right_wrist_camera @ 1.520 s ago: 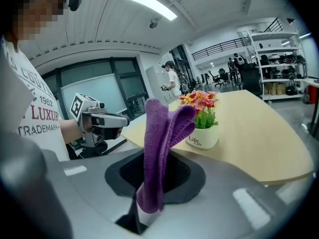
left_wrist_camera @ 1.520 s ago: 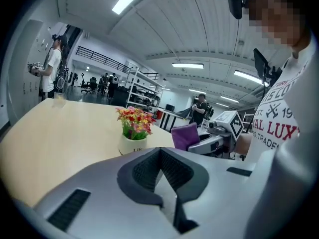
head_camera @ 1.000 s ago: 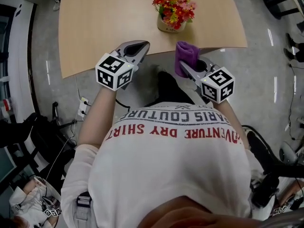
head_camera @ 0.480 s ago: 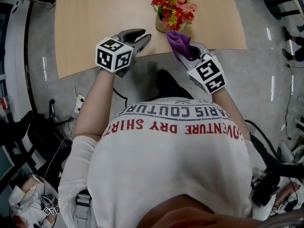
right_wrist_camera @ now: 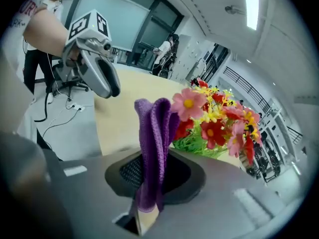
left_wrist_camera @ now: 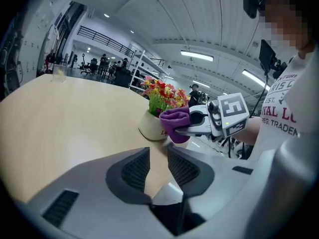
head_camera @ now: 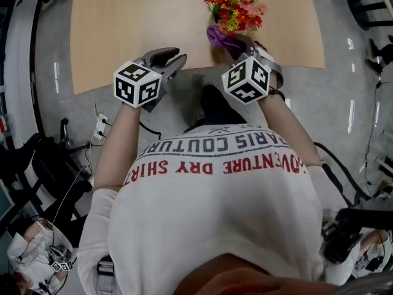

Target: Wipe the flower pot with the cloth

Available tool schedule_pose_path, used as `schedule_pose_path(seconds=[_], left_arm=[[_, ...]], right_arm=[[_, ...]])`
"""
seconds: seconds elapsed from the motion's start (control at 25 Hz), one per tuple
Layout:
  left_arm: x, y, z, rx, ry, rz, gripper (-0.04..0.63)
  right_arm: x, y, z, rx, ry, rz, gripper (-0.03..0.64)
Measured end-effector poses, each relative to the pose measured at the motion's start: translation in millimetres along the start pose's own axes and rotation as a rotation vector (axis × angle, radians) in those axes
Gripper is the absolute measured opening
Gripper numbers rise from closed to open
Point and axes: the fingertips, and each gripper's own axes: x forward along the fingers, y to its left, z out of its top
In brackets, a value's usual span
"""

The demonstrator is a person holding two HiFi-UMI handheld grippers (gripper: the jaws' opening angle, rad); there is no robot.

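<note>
Left hand-held gripper (head_camera: 175,59): empty, jaws just opened slightly, at table (head_camera: 123,29) edge. Flower pot (left_wrist_camera: 151,127) near that edge. Right hand-held gripper (right_wrist_camera: 155,171) clamps purple cloth (right_wrist_camera: 153,128) beside pot; advise firm wipes round wall, sparing flowers (head_camera: 234,5)

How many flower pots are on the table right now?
1. The flower pot stands by the table's near edge, just beyond the purple cloth clamped in the right gripper. No other shows.

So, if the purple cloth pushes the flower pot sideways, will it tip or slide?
It might tip: the flower pot is small, with tall flowers above. It may slide too, since the table looks smooth.
</note>
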Motion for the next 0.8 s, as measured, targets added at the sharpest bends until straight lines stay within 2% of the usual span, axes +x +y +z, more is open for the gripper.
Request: schedule_pose_path(seconds=[0.2, 0.44, 0.8], left_arm=[[-21.5, 11.6, -1.7, -0.043, -0.066, 0.035, 0.095], [-36.7, 16.8, -7.3, -0.055, -0.072, 0.056, 0.095], [-32.9, 7.4, -8.8, -0.048, -0.066, 0.049, 0.095]], right_arm=[[21.8, 8.5, -3.3, 0.001, 0.093, 0.007, 0.057], [36.6, 24.2, -16.4, -0.031, 0.179, 0.036, 0.057], [34.3, 20.5, -23.1, -0.023, 0.159, 0.031, 0.057]])
